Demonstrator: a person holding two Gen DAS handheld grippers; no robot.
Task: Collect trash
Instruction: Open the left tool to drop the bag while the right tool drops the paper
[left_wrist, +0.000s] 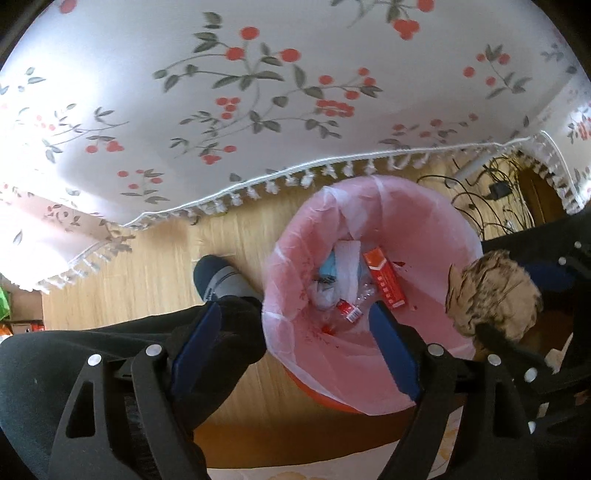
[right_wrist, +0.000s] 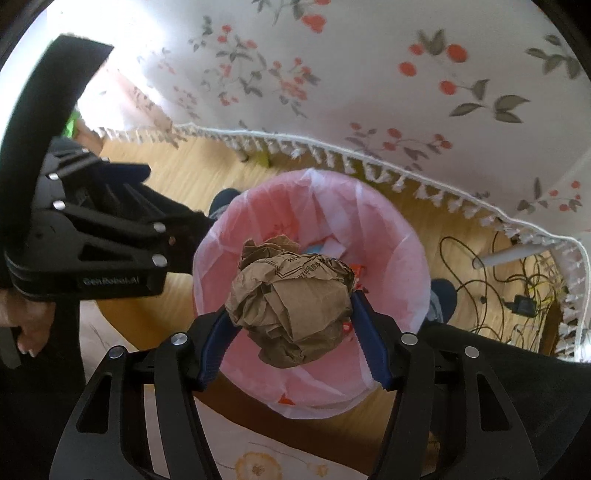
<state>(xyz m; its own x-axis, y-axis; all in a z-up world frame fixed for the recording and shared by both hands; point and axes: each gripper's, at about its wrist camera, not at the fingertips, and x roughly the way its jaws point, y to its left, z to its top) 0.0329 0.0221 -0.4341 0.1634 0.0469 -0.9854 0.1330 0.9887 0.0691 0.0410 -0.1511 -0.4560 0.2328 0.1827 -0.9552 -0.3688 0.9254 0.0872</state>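
Step in hand: drop-off at the bin.

Left gripper (left_wrist: 295, 332), lower centre of left wrist view: spread wide, holding nothing, hovering over near rim of pink-lined bin (left_wrist: 417, 206).

Right gripper (right_wrist: 288, 314), lower centre of right wrist view: pinching crumpled brown paper ball (right_wrist: 291, 306) directly above bin mouth.

Next move, likely: spread right gripper, let ball fall clear of rim.

Count: one bin, one paper ball, one red carton (left_wrist: 384, 282) inside, among other scraps too jumbled to count.

Wooden floor (left_wrist: 147, 288), cherry-print tablecloth (left_wrist: 229, 92) (tasselled), cables (right_wrist: 491, 280)
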